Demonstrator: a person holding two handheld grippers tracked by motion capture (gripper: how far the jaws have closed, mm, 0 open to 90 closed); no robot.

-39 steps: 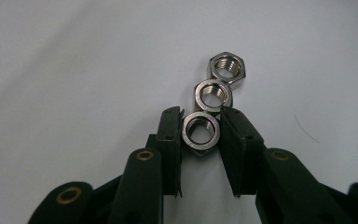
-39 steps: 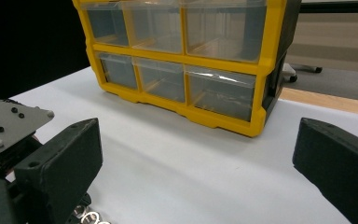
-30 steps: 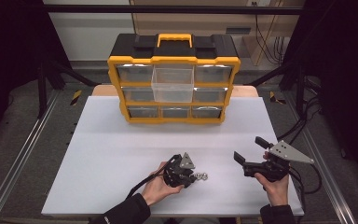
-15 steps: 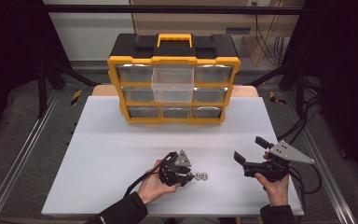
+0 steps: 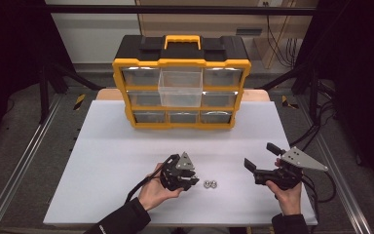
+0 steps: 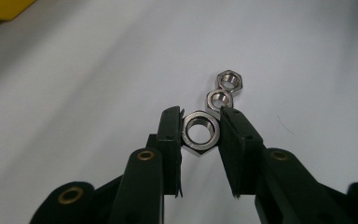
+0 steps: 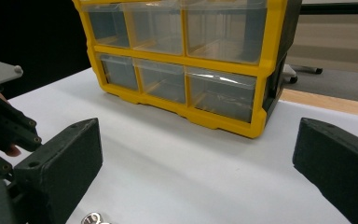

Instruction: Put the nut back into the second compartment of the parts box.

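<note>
Low on the white bench, the left claw pinches a steel hex nut between its pads, two more nuts lying just beyond; the right claw hovers spread wide, empty.

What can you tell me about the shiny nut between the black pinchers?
The nut is a silvery metal hexagon with a round hole through its middle and a polished, mirror-like face. It sits between the two black jaws of the left gripper, which press on its opposite sides, hole facing the camera. It looks larger than the two other nuts just beyond it on the white table. Whether it touches the table cannot be told.
</note>
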